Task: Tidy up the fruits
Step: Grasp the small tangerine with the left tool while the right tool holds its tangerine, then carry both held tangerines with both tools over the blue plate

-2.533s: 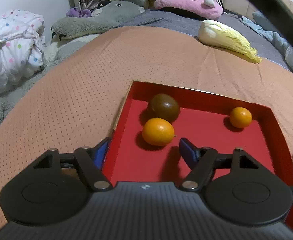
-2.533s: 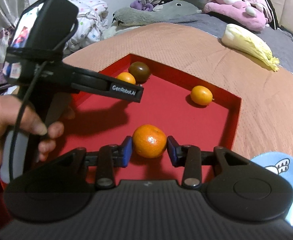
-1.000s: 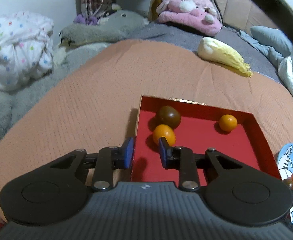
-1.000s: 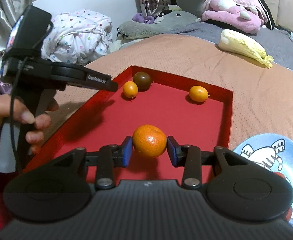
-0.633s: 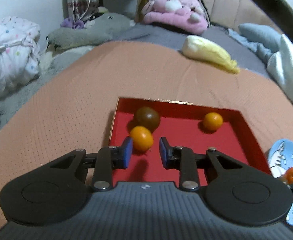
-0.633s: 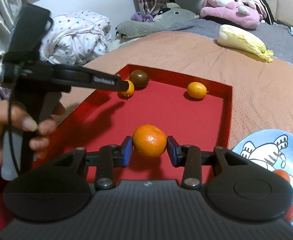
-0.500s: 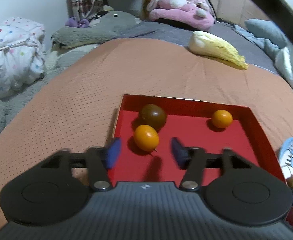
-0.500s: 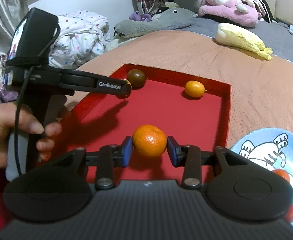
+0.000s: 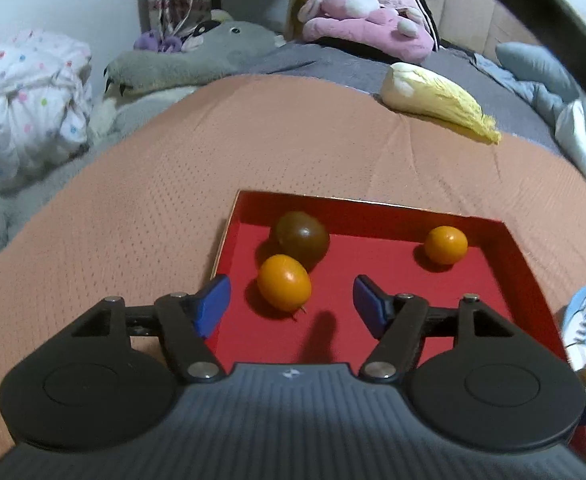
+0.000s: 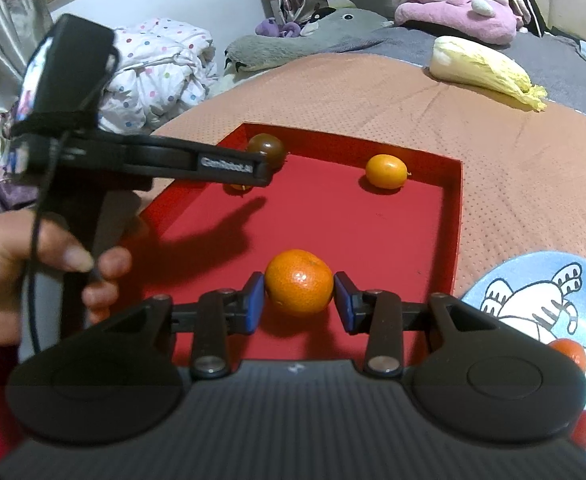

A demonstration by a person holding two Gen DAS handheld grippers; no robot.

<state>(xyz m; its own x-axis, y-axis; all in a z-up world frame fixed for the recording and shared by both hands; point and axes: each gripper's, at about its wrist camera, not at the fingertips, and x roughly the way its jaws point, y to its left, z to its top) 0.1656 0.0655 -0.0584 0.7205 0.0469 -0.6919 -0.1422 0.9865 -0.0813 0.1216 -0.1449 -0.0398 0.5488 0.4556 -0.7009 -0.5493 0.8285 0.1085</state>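
A red tray (image 9: 373, 206) (image 10: 457, 208) lies on the orange cloth. In it are a dark brown fruit (image 9: 301, 237) (image 10: 267, 148), a small orange fruit (image 9: 284, 282) beside it, and another small orange fruit (image 9: 445, 244) (image 10: 386, 171) at the far right. My left gripper (image 9: 292, 300) is open, its fingertips either side of the near small orange fruit and just short of it. My right gripper (image 10: 299, 296) is shut on a mandarin (image 10: 299, 282) held over the tray's near part. The left gripper's body (image 10: 229, 166) hides most of the near small fruit in the right wrist view.
A blue patterned plate (image 10: 533, 300) (image 9: 585, 320) with a few small orange-red fruits sits right of the tray. A napa cabbage (image 9: 437, 100) (image 10: 481, 66) lies at the cloth's far edge. Plush toys and bedding surround the cloth. A hand (image 10: 21, 272) holds the left gripper.
My left gripper has opened wide and moved closer to the near small orange fruit. My right gripper has kept hold of the mandarin, shifting slightly toward the plate side.
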